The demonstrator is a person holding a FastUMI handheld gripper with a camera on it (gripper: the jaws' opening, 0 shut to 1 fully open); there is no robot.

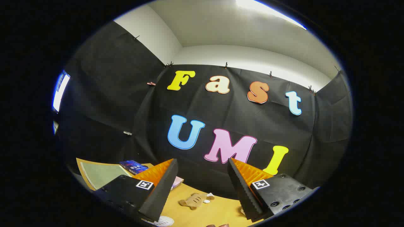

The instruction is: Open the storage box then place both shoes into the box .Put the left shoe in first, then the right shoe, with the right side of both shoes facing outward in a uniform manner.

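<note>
My gripper (202,160) is open and tilted upward, so its fingers point at the black cloth wall, with nothing between them. Low between the fingers, on the wooden table (217,211), lies a small tan shoe-like object (193,200) with a couple of small white bits (208,198) beside it. A white object (162,221) peeks out under the left finger; I cannot tell what it is. The storage box is hidden from this angle.
A blue book (133,166) and a pale green mat (101,175) lie on the table beyond the left finger. A pinkish flat item (177,181) shows just past that finger. The cloth wall closes the table's far side.
</note>
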